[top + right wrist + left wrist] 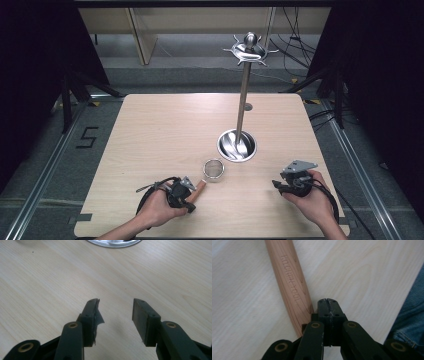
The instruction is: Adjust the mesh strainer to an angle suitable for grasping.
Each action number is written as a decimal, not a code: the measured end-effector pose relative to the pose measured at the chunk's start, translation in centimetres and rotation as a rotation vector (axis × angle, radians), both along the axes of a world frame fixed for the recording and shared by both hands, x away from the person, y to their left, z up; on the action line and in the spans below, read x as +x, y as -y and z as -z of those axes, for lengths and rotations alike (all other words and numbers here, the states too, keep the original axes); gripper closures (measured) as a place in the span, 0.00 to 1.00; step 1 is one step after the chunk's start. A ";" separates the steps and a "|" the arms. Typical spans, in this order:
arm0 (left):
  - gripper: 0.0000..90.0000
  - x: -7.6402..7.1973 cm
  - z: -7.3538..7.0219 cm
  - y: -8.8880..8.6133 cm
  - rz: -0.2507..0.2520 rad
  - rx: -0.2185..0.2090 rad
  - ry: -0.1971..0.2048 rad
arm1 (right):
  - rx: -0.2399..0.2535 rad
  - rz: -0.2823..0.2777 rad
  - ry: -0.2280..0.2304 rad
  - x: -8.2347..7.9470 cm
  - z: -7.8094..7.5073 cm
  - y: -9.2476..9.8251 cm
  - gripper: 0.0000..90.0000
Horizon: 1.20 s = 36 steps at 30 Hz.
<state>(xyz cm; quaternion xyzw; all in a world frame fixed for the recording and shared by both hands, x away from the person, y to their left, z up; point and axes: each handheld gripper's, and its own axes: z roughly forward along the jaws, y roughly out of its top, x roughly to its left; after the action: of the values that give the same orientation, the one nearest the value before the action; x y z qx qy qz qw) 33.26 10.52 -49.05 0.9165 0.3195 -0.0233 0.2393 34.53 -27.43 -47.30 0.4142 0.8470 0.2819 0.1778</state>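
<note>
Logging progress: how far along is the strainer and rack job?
Nothing looks done: the rack has bare hooks. The strainer lies on the table. The left tool is shut beside its handle, not gripping it. The right tool is open. Gripping and presumably hanging remain.

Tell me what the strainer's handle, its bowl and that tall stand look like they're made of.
The handle looks like unvarnished light wood: visible grain, matte surface, lettering pressed in. The strainer bowl seems to be fine metal mesh with a shiny rim, though it is small in the high view. The stand looks like polished steel, judging by its mirror-bright pole and base.
</note>
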 end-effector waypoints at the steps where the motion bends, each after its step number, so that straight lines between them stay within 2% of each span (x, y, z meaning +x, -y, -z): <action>1: 0.99 0.3 -0.1 -0.2 -0.010 0.011 0.006 | -0.007 -0.010 0.012 0.1 0.1 0.1 0.63; 3: 0.99 0.6 -0.1 -0.5 -0.024 0.017 0.003 | -0.006 -0.012 0.015 0.1 0.1 0.1 0.63; 7: 0.99 2.3 -0.2 -1.5 -0.072 0.038 0.003 | 0.002 -0.001 -0.003 0.0 0.0 0.0 0.63; 12: 0.99 5.5 -0.3 -2.6 -0.152 0.072 0.026 | 0.008 0.001 -0.002 0.0 0.0 -0.1 0.63; 13: 0.99 6.0 -0.3 -2.6 -0.184 0.067 0.020 | 0.008 0.001 -0.002 0.0 0.0 -0.1 0.63; 14: 0.99 6.9 -0.4 -3.0 -0.169 0.106 0.028 | 0.007 0.000 -0.002 0.0 0.0 -0.1 0.63; 16: 0.99 8.1 -0.6 -3.1 -0.192 0.136 0.032 | 0.010 0.001 -0.003 0.0 0.0 -0.1 0.63; 18: 0.99 9.3 -0.5 -3.2 -0.220 0.151 0.052 | 0.007 -0.002 -0.002 0.0 0.1 0.0 0.63; 19: 0.99 9.9 -0.5 -3.3 -0.233 0.152 0.046 | 0.008 -0.002 -0.002 0.1 0.1 0.0 0.63; 20: 0.99 10.5 -0.7 -3.5 -0.222 0.174 0.042 | 0.008 -0.002 -0.003 0.1 0.1 0.0 0.63; 21: 0.99 11.5 -0.7 -3.6 -0.264 0.175 0.041 | 0.010 -0.003 -0.003 0.1 0.1 0.0 0.63; 22: 0.99 11.5 -0.7 -3.6 -0.264 0.175 0.041 | 0.010 -0.003 -0.003 0.1 0.1 0.0 0.63; 23: 0.99 12.0 -0.8 -3.8 -0.253 0.198 0.038 | 0.011 -0.004 -0.003 0.1 0.1 0.0 0.63; 24: 0.99 12.3 -0.7 -3.7 -0.294 0.177 0.043 | 0.009 -0.005 -0.003 0.0 0.1 0.0 0.63; 25: 0.99 12.8 -0.8 -3.8 -0.293 0.184 0.041 | 0.010 -0.005 -0.003 0.0 0.1 0.0 0.63; 26: 0.99 13.1 -0.7 -3.7 -0.340 0.166 0.029 | 0.011 -0.005 -0.003 0.0 0.1 0.0 0.63; 29: 0.98 14.1 -0.7 -3.8 -0.369 0.167 0.034 | 0.014 -0.004 -0.004 0.0 0.1 0.0 0.63; 30: 0.97 14.6 -0.6 -4.1 -0.343 0.179 0.070 | 0.015 -0.004 -0.006 0.1 0.1 0.0 0.63; 31: 0.96 14.8 -0.6 -4.1 -0.359 0.168 0.073 | 0.016 -0.006 -0.007 0.1 0.1 0.0 0.63; 34: 0.85 14.8 -0.6 -4.3 -0.403 0.134 0.069 | 0.016 -0.008 -0.007 0.1 0.1 0.0 0.63; 36: 0.77 14.5 -1.0 -4.4 -0.428 0.125 0.082 | 0.016 -0.010 -0.007 0.0 0.2 0.0 0.63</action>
<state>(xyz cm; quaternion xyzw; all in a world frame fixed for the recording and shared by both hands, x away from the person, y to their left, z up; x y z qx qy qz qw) 47.75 14.93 -48.07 0.8410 0.4976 0.0853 0.1946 34.57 -27.48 -47.46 0.4121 0.8475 0.2881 0.1701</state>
